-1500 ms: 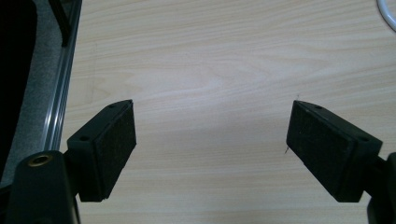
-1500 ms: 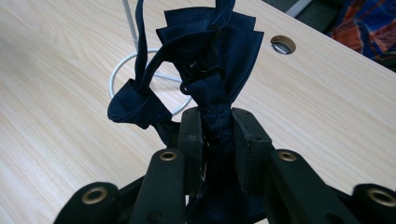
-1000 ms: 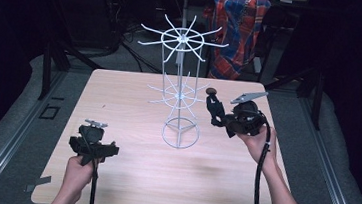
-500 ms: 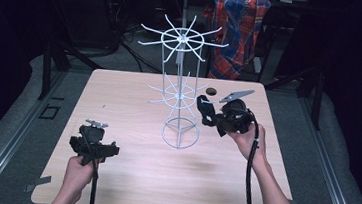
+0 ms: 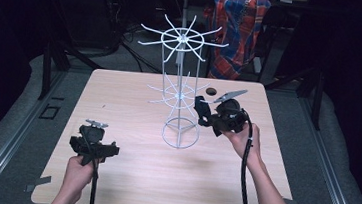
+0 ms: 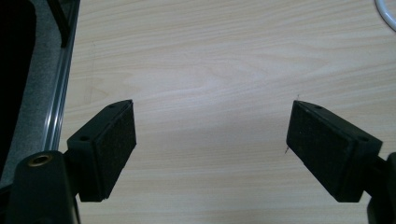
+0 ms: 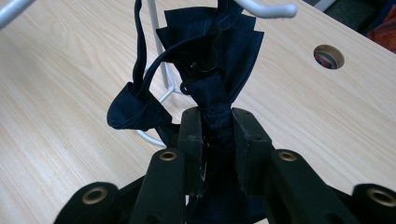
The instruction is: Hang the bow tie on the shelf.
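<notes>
A white wire rack [image 5: 181, 82] with two tiers of radiating hooks stands mid-table. My right gripper [image 5: 203, 113] is just right of its stem, at the height of the lower tier, shut on a dark navy cloth piece [image 5: 200, 105]. In the right gripper view the cloth [image 7: 210, 51] fans out above the clamped jaws of the right gripper [image 7: 217, 123], with a loop hanging left and a white hook tip [image 7: 266, 8] just above it. My left gripper [image 5: 95, 149] rests near the front left of the table. In its own view the left gripper [image 6: 210, 135] is open over bare wood.
The light wooden table [image 5: 119, 101] has a round hole [image 5: 211, 91] near its far edge, behind the right gripper. The rack's ring base [image 5: 180, 134] sits on the table centre. A plaid-shirted person [image 5: 239, 27] stands beyond the table. A metal rail [image 6: 60, 93] runs along the left edge.
My right gripper has moved left and slightly down with the navy cloth, closing in on the rack's lower tier. The left gripper has stayed put.
</notes>
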